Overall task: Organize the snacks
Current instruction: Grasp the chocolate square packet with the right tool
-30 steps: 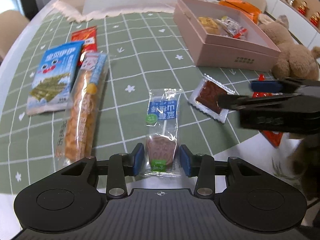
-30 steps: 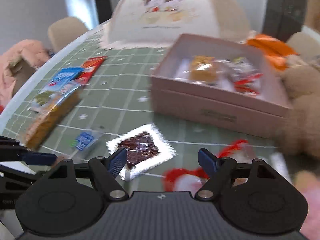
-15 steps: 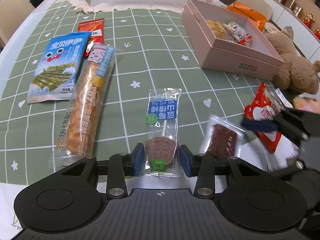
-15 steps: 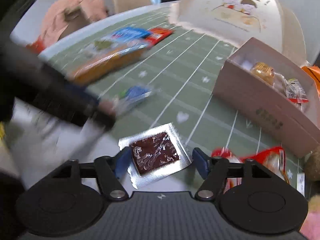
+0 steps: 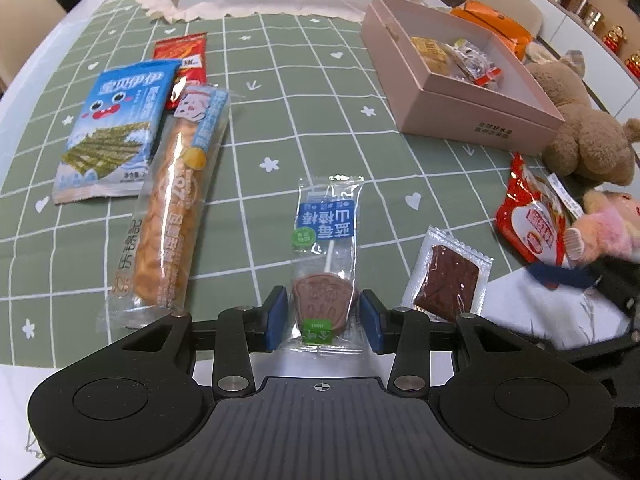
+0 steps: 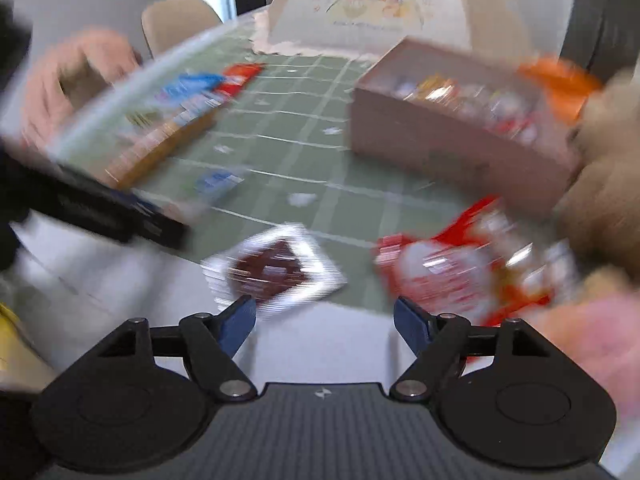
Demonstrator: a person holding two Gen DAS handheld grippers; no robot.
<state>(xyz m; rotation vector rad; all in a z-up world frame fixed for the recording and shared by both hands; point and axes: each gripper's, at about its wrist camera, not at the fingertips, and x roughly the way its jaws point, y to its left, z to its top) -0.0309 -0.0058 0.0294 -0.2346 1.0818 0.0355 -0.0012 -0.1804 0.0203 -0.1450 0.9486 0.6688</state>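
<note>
- On the left of the green checked tablecloth [image 5: 304,92] three long packets lie close together: a blue seaweed packet [image 5: 116,128], a red packet [image 5: 182,60] partly under it, and a long biscuit packet [image 5: 172,216] overlapping both. Likely they wait there, still unsorted.
- The left gripper [image 5: 323,318] points down at one wrapped lollipop [image 5: 326,264] lying flat near the table's edge. Its blue pads stand half open on either side of the candy head, very near the wrapper; whether they touch it cannot be told, and the packet rests on the cloth, so nothing looks lifted. The straddle seems a set-up for a pinch.
- Just right of it lies one foil sachet [image 5: 448,276] with a dark square inside, flat and half off the cloth.
- The right gripper [image 6: 324,320] hangs just short of that sachet [image 6: 276,268], jaws wide and empty; they have just been opening, with nothing between the pads. Its view is badly blurred.
- Farther right sit one red-and-white pouch [image 5: 532,220], one brown teddy bear [image 5: 580,132] and a pink plush toy [image 5: 612,224].
- Behind, one open pink box [image 5: 472,116] already holds several wrapped sweets, too small to count; it appears to be where the snacks belong.
</note>
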